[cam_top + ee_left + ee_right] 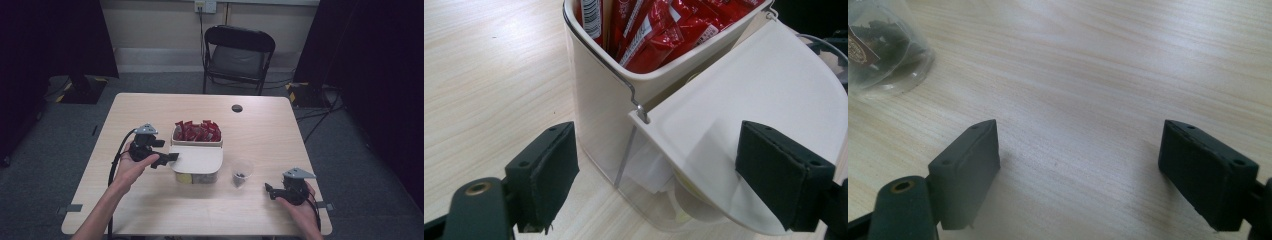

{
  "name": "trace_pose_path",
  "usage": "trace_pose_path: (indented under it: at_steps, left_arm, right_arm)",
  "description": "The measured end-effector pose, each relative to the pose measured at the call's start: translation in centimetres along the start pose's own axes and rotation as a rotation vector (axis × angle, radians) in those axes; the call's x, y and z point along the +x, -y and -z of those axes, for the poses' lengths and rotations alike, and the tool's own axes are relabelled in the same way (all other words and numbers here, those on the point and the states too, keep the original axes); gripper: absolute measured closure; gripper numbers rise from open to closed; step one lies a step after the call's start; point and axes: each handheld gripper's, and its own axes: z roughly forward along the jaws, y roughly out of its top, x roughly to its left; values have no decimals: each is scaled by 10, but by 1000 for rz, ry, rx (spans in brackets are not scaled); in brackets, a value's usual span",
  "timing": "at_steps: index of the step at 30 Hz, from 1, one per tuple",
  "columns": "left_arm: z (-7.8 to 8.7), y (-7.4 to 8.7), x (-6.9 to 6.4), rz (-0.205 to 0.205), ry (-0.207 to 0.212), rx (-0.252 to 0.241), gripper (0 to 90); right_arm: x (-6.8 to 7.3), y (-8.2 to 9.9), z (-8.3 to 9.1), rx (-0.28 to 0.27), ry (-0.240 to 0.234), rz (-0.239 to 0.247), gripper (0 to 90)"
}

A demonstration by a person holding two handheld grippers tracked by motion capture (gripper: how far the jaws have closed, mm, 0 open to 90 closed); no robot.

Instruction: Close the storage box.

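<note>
A cream box (197, 145) stands mid-table. Its back compartment is packed with red sachets (196, 131) (659, 30). A white hinged lid (199, 159) (764, 100) covers the clear front compartment, slightly tilted. My left gripper (167, 158) (664, 175) is open at the box's left side. The lid's near corner and the clear wall sit between its jaws, and neither pad presses on them. My right gripper (270, 191) (1083, 175) rests open at the table's front right, with bare wood between its jaws. A clear cup (242, 173) (883, 45) holding a dark tea bag stands between box and right gripper.
A black folding chair (239, 55) stands beyond the far table edge. A round black cap (237, 108) is set in the tabletop (150, 110) near the back. Dark curtains hang at both sides. Cables trail from both grippers toward the front edge.
</note>
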Motion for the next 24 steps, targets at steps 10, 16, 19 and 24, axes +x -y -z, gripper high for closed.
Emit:
trace_pose_path:
  at_steps: [10, 16, 19, 24]
  left_arm:
    - [17, 13, 12, 43, 2, -49, 164]
    - [28, 23, 18, 50, -29, -53, 164]
    - [33, 29, 21, 46, -63, -45, 164]
    - [37, 42, 26, 60, -116, -24, 164]
  right_arm:
    - [0, 0, 0, 1, 1, -1, 163]
    - [0, 0, 0, 1, 1, 0, 154]
    - [0, 0, 0, 3, 1, 7, 146]
    - [0, 0, 0, 3, 1, 7, 145]
